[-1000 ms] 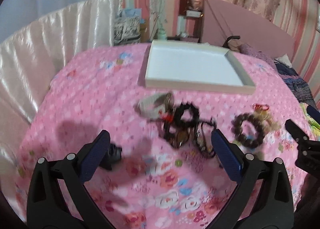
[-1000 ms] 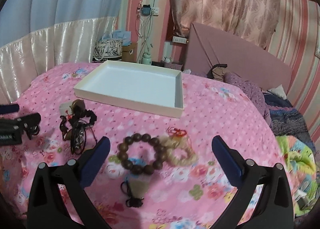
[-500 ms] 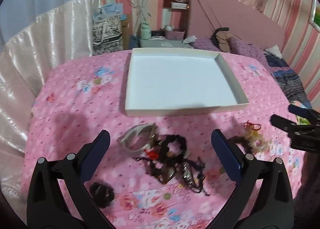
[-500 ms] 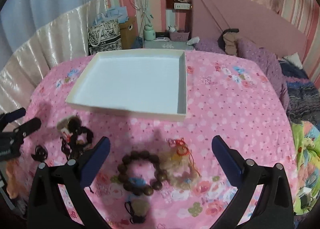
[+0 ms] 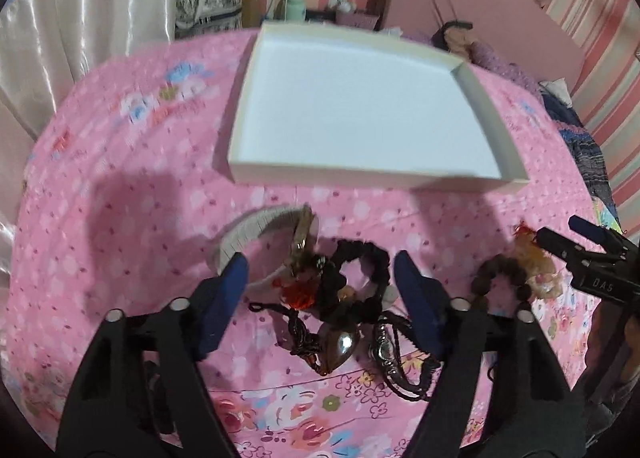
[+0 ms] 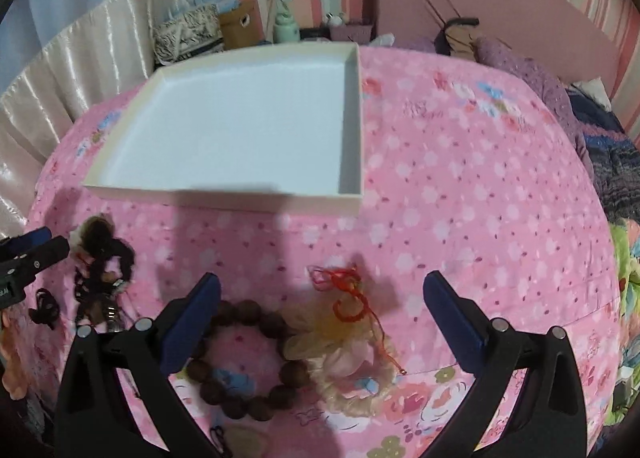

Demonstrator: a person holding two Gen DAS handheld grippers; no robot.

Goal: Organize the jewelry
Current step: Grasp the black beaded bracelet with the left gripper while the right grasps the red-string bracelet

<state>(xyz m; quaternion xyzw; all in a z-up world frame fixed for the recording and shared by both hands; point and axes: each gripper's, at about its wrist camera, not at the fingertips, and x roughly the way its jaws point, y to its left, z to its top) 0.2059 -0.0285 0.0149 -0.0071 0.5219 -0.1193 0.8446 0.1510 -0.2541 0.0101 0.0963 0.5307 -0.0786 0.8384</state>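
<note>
1. The left gripper (image 5: 320, 282) is held over a tangled pile (image 5: 340, 310) of dark cords, a black scrunchie (image 5: 362, 264) and a heart pendant (image 5: 338, 346). Its jaws have just been closing; the pile lies between them, but the pads are not seen to press on it, and nothing is held.
2. The right gripper (image 6: 322, 314) is set wide open over a wooden bead bracelet (image 6: 248, 358) and a pale bracelet (image 6: 348, 362) with a red cord (image 6: 344, 294). Nothing is held.
3. All jewelry lies on the pink bedspread (image 6: 460, 186), near the front wall of the white tray (image 6: 224, 194), which is seen to hold nothing.
4. The pile is judged light, limp and prone to snagging; several pieces are likely to be lifted together. A single piece should be taken, preferably the scrunchie, across its thick band.
5. The pendant is judged smooth and slippery; its cord is the better hold.
6. The bead bracelet is judged stiffer and heavier; it should be pinched across one side of the ring, over one or two beads.
7. The pale bracelet appears soft; its trailing red cord may catch.
</note>
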